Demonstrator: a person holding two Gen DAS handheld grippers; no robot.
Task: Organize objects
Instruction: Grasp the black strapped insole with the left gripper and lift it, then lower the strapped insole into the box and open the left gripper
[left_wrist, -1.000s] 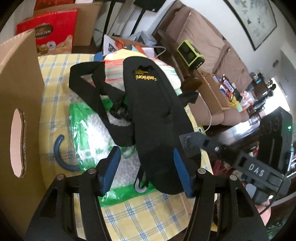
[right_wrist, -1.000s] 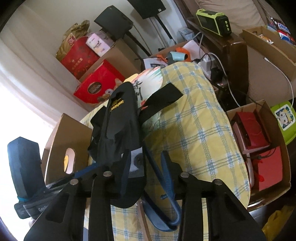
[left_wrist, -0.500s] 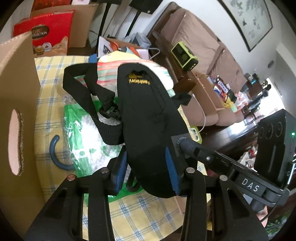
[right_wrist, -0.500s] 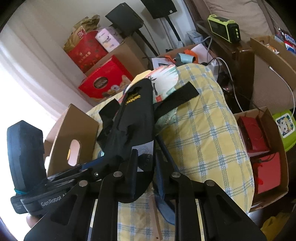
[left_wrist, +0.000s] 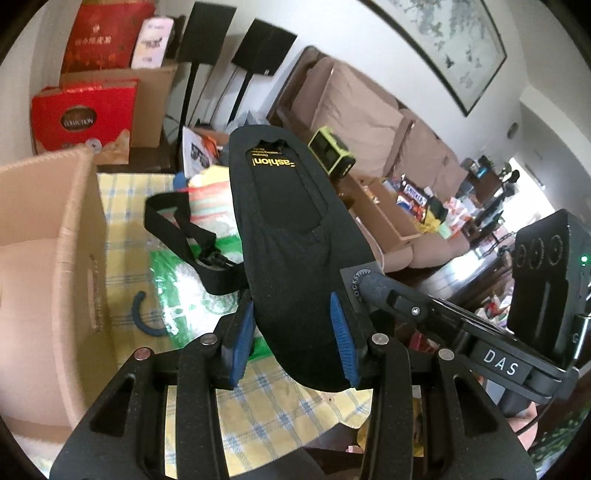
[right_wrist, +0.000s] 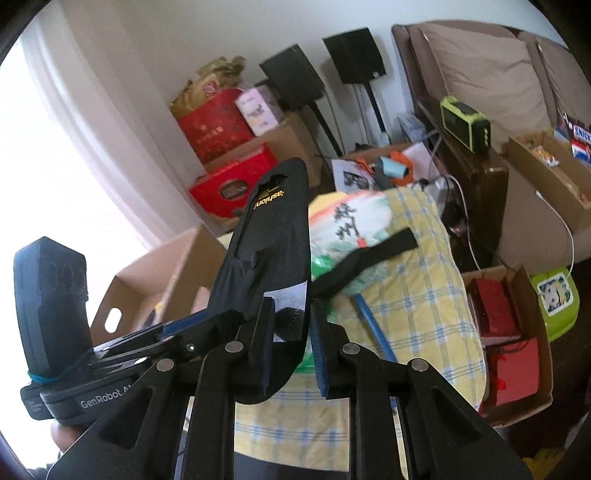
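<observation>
The black pouch is held up above the checked cloth, long axis running away from both grippers, logo end far. The left gripper clamps its near end; the right gripper pinches the same end. Its strap hangs toward the cloth, right of the cardboard box.

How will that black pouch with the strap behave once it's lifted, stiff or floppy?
Probably fairly stiff: the black pouch sticks up flat from the left gripper without drooping. Its strap looks floppy, trailing down to the checked cloth, so it may drag or snag. It seems light, held only by its edge.
</observation>
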